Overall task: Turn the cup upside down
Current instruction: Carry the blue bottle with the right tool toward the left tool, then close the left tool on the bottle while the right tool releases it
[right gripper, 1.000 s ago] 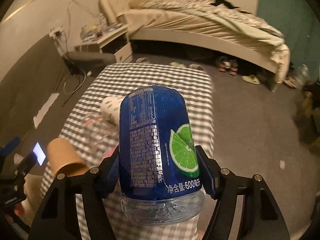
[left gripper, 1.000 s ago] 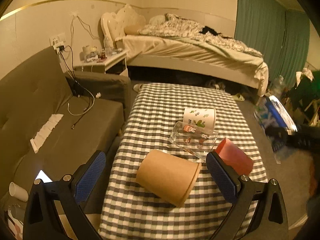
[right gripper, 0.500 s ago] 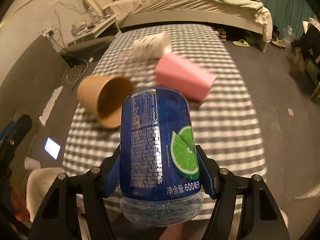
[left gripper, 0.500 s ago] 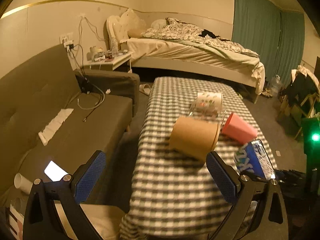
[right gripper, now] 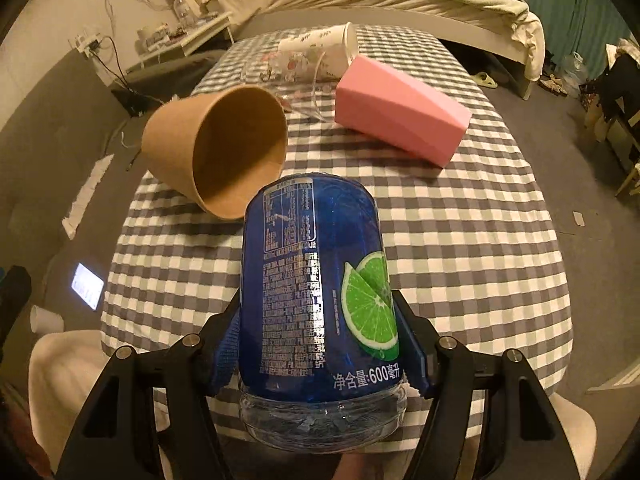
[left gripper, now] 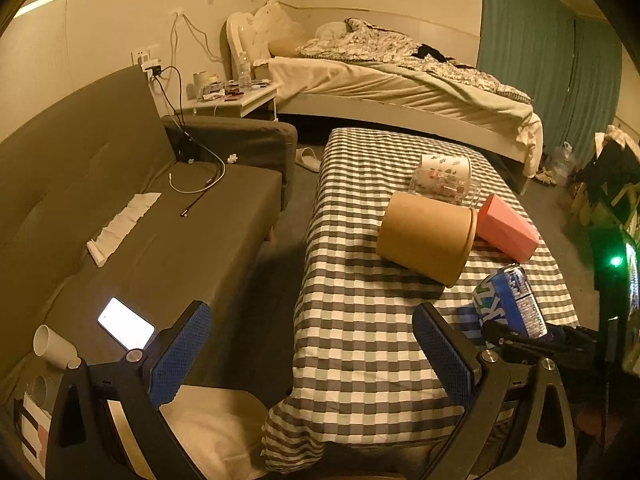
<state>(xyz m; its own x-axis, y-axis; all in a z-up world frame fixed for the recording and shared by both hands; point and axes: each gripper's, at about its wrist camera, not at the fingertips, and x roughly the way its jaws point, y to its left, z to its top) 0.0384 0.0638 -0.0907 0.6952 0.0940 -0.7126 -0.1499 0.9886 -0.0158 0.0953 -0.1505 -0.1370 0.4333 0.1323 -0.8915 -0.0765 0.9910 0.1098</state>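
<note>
A brown paper cup [left gripper: 426,236] [right gripper: 218,148] lies on its side on the checked table [left gripper: 360,320] [right gripper: 460,248], mouth toward the near right. Beside it a pink cup [left gripper: 506,228] [right gripper: 400,114] also lies on its side. Behind them lie a clear glass mug [left gripper: 444,186] [right gripper: 294,70] and a white printed cup [left gripper: 444,162] [right gripper: 320,40]. My right gripper [right gripper: 320,340] is shut on a blue cut-off bottle cup [right gripper: 316,308] [left gripper: 508,300] with a lime label, held over the table's near end. My left gripper [left gripper: 312,344] is open and empty, off the table's near left corner.
A grey sofa [left gripper: 120,208] runs along the left with a lit phone [left gripper: 126,322] [right gripper: 87,285], cables and a white paper cup [left gripper: 52,346]. A bed [left gripper: 400,80] stands behind the table. A pale cushioned seat [left gripper: 212,432] sits at the near edge.
My left gripper has pulled back and left from the brown cup, which no longer sits between its fingers. My right gripper, still holding the bottle cup, has swung over the table's near end.
</note>
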